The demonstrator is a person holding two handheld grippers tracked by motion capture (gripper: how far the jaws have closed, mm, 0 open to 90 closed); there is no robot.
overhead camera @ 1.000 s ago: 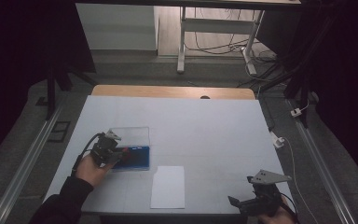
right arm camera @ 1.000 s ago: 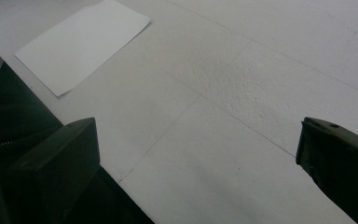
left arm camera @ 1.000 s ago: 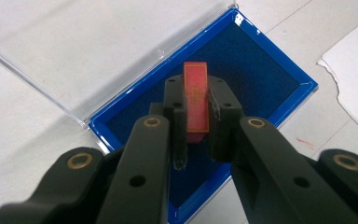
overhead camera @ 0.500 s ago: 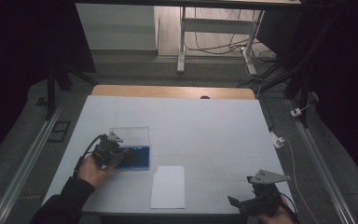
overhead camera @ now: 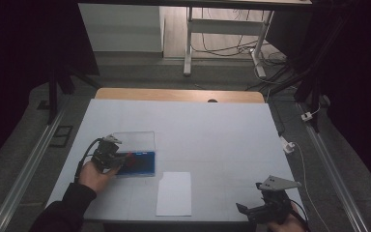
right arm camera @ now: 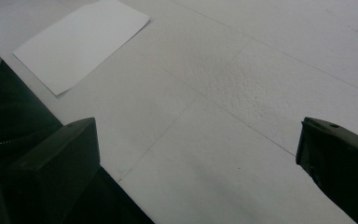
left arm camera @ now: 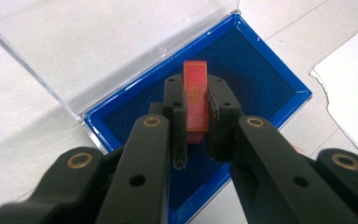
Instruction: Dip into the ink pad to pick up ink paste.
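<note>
Red stamp, a small upright block with a gold-lined face, stands at the centre of the left gripper view, pinched between the two black jaws of the left gripper, whose pads press on its two sides. It sits over the dark blue pad of an open blue case; whether its foot touches the pad cannot be told. The case's clear lid lies folded back toward the upper left of that view.

In the high view the white table spans the middle of the frame, with a strip of bare wood along its far edge. Around it the room is dark: grey floor at both sides, metal rails at lower left and lower right, a desk frame and loose cables at upper centre. The blue case lies at the table's left of centre, and the left gripper, borne by the person's hand, reaches into it. A white sheet of paper lies just right of and below the case.

At the lower right of the high view the right gripper is at the table's near edge. In its own view the jaws stand wide apart over bare table, gripping nothing, with the paper at upper left.
</note>
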